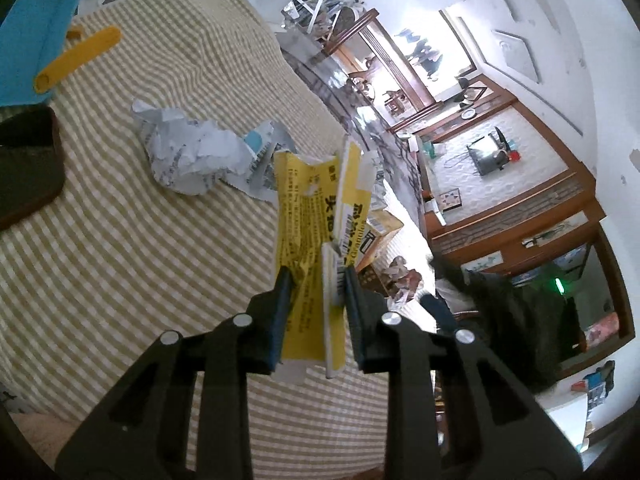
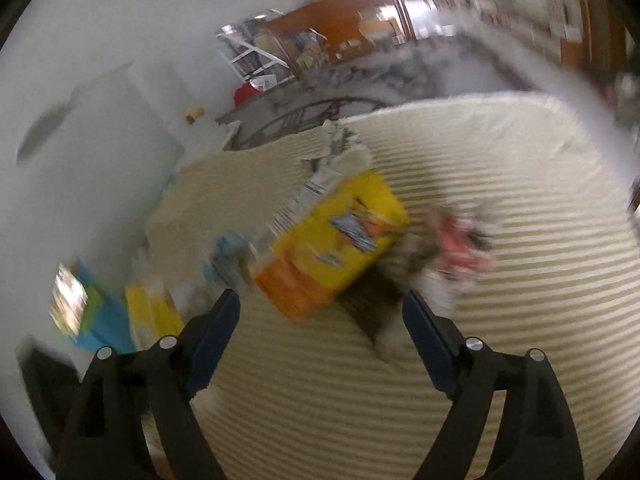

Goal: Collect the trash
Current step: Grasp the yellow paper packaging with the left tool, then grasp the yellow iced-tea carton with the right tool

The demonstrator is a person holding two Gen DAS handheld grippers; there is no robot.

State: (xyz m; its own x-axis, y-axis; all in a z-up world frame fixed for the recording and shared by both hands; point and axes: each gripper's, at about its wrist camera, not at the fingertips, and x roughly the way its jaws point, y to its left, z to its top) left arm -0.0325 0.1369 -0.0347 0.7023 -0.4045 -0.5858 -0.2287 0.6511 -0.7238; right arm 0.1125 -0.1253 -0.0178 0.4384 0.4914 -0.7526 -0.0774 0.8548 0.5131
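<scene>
Yellow wrapper (image 1: 310,248) clamped in left tool (image 1: 314,276), above checked cloth (image 1: 140,260)

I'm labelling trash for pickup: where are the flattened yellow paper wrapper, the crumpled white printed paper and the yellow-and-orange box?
Flattened yellow paper wrapper (image 1: 304,216): left wrist view, printed middle.
Crumpled white printed paper (image 1: 188,152): left wrist view, centre.
Yellow-and-orange box (image 2: 332,244): right wrist view, top face.

A lived-in room of a home. A beige-and-white checked cloth (image 1: 140,240) covers the large padded surface in the foreground. Behind it stands a brown wooden cabinet with glass-fronted shelves (image 1: 500,168) holding small ornaments, beside white plastered walls (image 1: 560,20) bearing a framed picture of dark animals (image 1: 424,56). A white wire rack crowded with household items (image 2: 260,60) stands against the far wall.
</scene>
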